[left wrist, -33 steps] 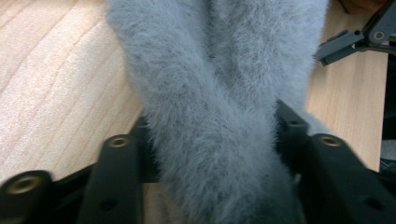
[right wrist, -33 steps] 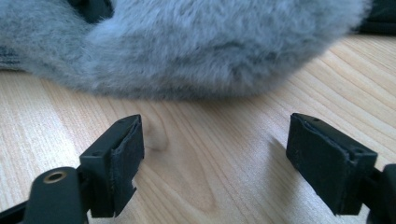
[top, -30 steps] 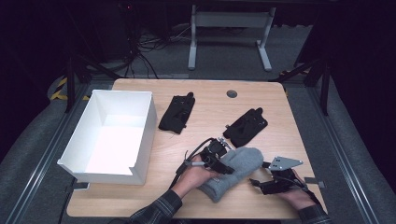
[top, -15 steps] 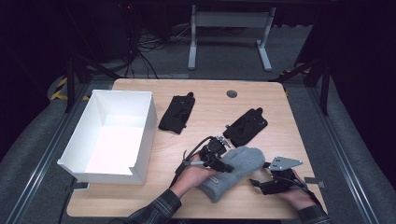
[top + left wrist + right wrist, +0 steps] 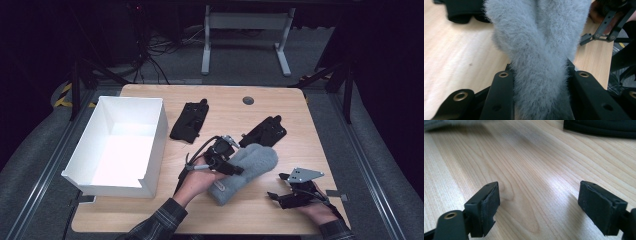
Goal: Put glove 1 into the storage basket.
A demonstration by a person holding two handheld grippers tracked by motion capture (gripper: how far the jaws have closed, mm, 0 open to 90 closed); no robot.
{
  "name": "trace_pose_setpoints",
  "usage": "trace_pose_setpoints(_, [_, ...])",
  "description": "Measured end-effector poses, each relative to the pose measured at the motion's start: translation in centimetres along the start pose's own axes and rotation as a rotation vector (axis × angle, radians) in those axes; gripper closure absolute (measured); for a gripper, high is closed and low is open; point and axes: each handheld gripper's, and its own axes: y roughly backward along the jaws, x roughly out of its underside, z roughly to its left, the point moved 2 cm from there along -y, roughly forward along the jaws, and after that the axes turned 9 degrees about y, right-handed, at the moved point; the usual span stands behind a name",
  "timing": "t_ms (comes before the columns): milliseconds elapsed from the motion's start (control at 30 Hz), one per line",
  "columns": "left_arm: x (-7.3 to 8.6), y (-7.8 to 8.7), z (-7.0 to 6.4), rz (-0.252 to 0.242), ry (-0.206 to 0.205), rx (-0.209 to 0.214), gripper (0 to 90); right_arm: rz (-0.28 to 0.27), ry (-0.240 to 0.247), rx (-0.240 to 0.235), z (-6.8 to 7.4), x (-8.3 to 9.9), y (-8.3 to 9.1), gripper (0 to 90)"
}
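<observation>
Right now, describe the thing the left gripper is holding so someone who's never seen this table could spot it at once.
Start at the wooden table and find the white box on its left side. Just right of the box, near the front edge, the left gripper is shut on a grey mitten. It is pale and fuzzy, while the two gloves behind it are flat and black.

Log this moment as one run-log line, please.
left gripper: shut on grey mitten | right gripper: open, over bare table | white box: empty | two black gloves: on table
</observation>
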Motion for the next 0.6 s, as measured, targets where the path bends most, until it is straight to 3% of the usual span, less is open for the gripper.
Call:
trace_pose_setpoints(433, [-1.3, 4.7, 0.1, -0.051, 0.014, -0.05, 66.8, 0.0, 0.0, 0.001, 0.0, 0.0, 0.0, 18.2])
trace_pose_setpoints(600, [-1.9, 7.3, 0.1, -0.069, 0.021, -0.068, 66.7, 0.0, 0.0, 0.001, 0.0, 0.0, 0.0, 18.2])
